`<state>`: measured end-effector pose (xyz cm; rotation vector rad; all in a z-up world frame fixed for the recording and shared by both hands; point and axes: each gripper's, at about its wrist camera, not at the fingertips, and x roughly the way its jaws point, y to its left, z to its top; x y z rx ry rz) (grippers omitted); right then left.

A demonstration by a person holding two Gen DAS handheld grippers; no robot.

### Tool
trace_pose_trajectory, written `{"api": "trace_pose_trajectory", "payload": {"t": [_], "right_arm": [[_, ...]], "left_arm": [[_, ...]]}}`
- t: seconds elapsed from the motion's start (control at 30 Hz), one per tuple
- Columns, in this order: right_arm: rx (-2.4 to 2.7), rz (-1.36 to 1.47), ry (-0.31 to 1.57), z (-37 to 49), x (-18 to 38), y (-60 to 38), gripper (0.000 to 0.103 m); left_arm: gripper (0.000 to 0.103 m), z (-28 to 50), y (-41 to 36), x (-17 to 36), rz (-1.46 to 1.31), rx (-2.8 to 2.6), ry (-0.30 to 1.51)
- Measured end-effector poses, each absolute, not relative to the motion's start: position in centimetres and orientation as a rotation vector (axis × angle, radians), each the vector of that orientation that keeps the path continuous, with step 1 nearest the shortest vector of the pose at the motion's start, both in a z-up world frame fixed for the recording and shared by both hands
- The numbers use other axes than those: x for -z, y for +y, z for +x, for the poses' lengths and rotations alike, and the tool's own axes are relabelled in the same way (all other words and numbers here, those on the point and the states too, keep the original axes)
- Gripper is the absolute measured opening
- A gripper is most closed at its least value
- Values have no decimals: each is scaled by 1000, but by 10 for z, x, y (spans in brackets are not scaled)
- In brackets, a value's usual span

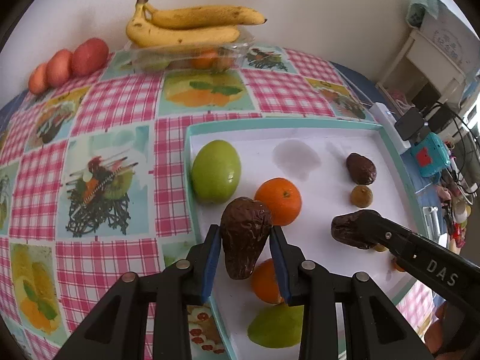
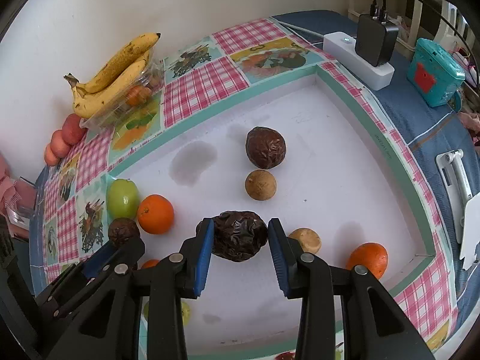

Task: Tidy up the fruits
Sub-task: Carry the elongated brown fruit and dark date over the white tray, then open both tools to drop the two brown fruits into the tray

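Note:
My left gripper point(image 1: 245, 237) is shut on a dark wrinkled fruit point(image 1: 244, 240) and holds it above the white tray point(image 1: 315, 138). My right gripper point(image 2: 241, 234) is shut on another dark wrinkled fruit point(image 2: 238, 235) over the tray point(image 2: 330, 150); it also shows in the left wrist view point(image 1: 352, 231). In the tray lie a green apple point(image 1: 216, 175), an orange point(image 1: 279, 201), a third dark fruit point(image 2: 265, 151), a small brown fruit point(image 2: 260, 185), another brown fruit point(image 2: 306, 238) and an orange point(image 2: 367, 259) at the right corner.
Bananas point(image 1: 192, 25) rest on a clear plastic box point(image 1: 192, 55) by the wall, with three red fruits point(image 1: 69, 64) to their left. A white power strip point(image 2: 358, 58) with black chargers and a teal box point(image 2: 435, 72) sit beyond the tray's right side.

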<state>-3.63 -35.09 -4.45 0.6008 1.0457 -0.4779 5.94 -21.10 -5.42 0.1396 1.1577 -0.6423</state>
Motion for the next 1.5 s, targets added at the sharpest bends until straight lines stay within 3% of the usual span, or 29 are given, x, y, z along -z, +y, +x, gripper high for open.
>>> {"api": "trace_pose_trajectory", "payload": {"t": [0.8, 0.93, 1.1, 1.23, 1.3, 1.43, 1.5], "right_arm": [[481, 563, 1077, -29, 53, -346, 39], [484, 579, 1068, -31, 51, -349, 47], [484, 570, 1049, -32, 44, -350, 47], [490, 571, 1033, -34, 38, -350, 56], [481, 582, 1031, -35, 38, -350, 59], [479, 559, 1047, -33, 39, -344, 68], [471, 543, 1049, -31, 39, -339, 70]], "left_arm": [[36, 64, -217, 59, 176, 642, 1158], [37, 67, -213, 57, 159, 632, 1169], [38, 66, -208, 46, 140, 639, 1168], [54, 67, -198, 32, 143, 603, 1146], [57, 69, -190, 27, 133, 582, 1142], [77, 79, -165, 26, 119, 469, 1139], [81, 84, -149, 29, 118, 396, 1144]]}}
